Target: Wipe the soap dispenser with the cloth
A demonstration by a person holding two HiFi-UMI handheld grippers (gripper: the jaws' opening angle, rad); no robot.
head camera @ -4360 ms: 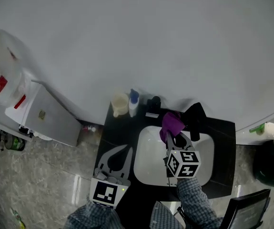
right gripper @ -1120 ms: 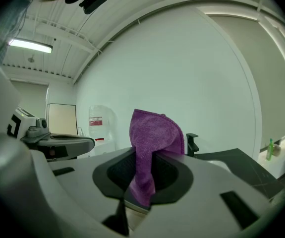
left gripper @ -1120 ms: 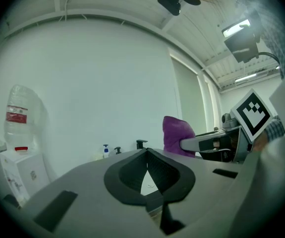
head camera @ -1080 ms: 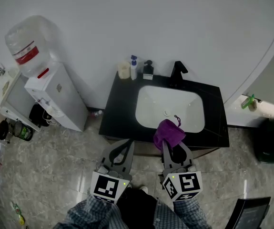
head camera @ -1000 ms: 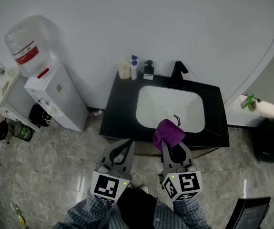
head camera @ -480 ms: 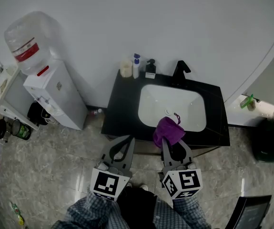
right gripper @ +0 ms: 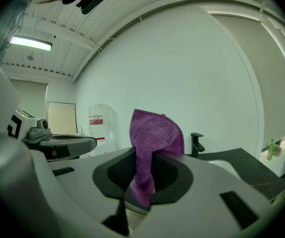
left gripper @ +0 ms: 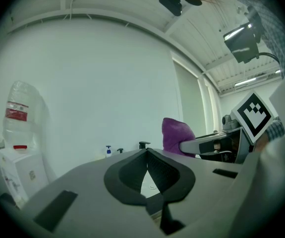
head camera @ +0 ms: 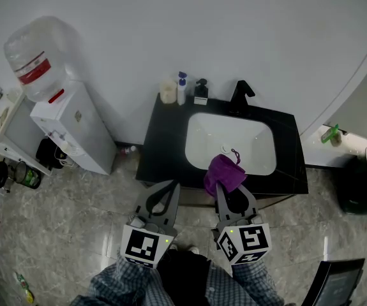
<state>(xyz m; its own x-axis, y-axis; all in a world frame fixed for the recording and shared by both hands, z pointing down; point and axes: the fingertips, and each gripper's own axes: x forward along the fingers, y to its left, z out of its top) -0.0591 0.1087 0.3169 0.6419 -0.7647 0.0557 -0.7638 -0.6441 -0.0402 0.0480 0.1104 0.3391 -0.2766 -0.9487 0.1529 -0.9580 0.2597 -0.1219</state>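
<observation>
Right gripper (head camera: 225, 189): your jaws are clamped narrow on a purple terry cloth (head camera: 224, 174). In the right gripper view the cloth (right gripper: 154, 138) stands up out of the pinch as a rounded fold, with a short tail hanging below between the pads. The gripper (right gripper: 149, 156) is held over the near edge of the black stone countertop (head camera: 161, 148), with the cloth above the front rim of the white oval sink basin (head camera: 231, 142).

Left gripper (head camera: 167, 190): jaws closed tip to tip, nothing between them. In the left gripper view (left gripper: 146, 151) only the diamond-shaped gap behind the tips is open, and a sliver of the basin shows through it. It hangs short of the counter's front edge, just beside the right gripper (left gripper: 209, 144) and level with it.

Task item: the small black pump-top soap dispenser (head camera: 201, 90) stands upright at the back of the counter by the wall. It sits between a white bottle with a blue pump (head camera: 181, 88) and the black faucet (head camera: 240, 95). It is well apart from the cloth, across the whole basin. It is too small here to tell its body's material, and in the left gripper view it (left gripper: 120, 150) is only a dark speck.

Also noted: a cream cup (head camera: 167, 92) at the back left corner, and a white water cooler (head camera: 71, 129) with its clear bottle (head camera: 30, 56) left of the counter.
</observation>
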